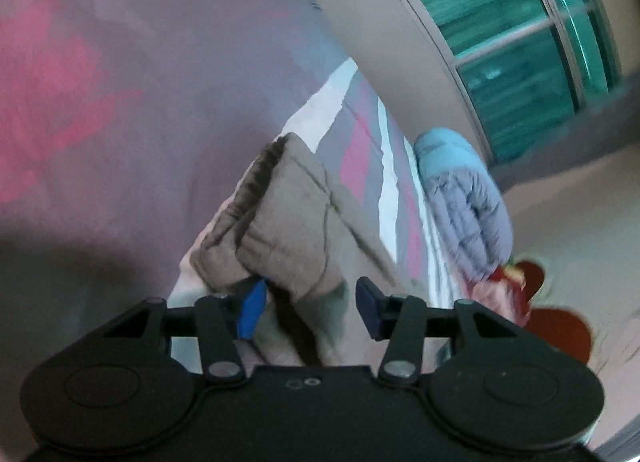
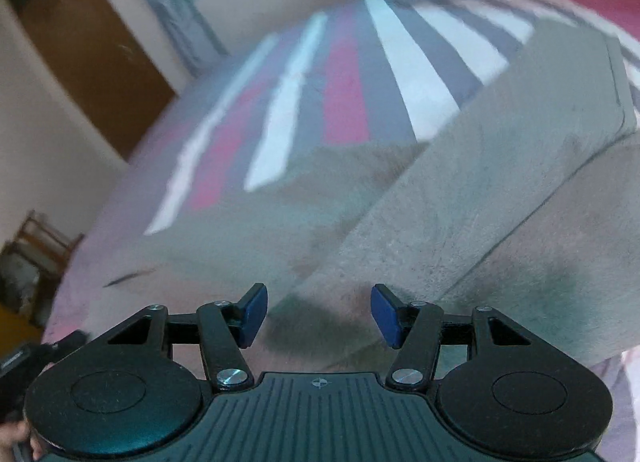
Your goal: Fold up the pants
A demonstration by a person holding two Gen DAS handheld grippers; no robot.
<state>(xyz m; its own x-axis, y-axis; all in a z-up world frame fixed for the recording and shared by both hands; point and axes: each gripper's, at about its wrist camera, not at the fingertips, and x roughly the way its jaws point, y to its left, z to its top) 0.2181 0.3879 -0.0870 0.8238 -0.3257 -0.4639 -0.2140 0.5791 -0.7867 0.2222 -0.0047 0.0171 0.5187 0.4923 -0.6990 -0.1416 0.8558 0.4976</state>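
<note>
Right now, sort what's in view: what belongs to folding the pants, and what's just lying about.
Job:
- grey-brown pants
- left gripper
- right gripper
- striped bedcover they lie on

Lying about:
- blue-grey quilted jacket
- pink garment beside it

Ahead of our left gripper (image 1: 308, 308) the folded tan pants (image 1: 288, 213) fill the gap between the parted jaws, so we have no clear way forward there, while the pink and grey bedsheet (image 1: 120, 101) to the left lies bare. To the right a bundled blue-grey puffer jacket (image 1: 464, 197) sits at the bed's edge, blocking that side. Before our right gripper (image 2: 318, 314) the pants (image 2: 460, 189) cover the near bed, and beyond them we see open striped cover (image 2: 344, 93).
</note>
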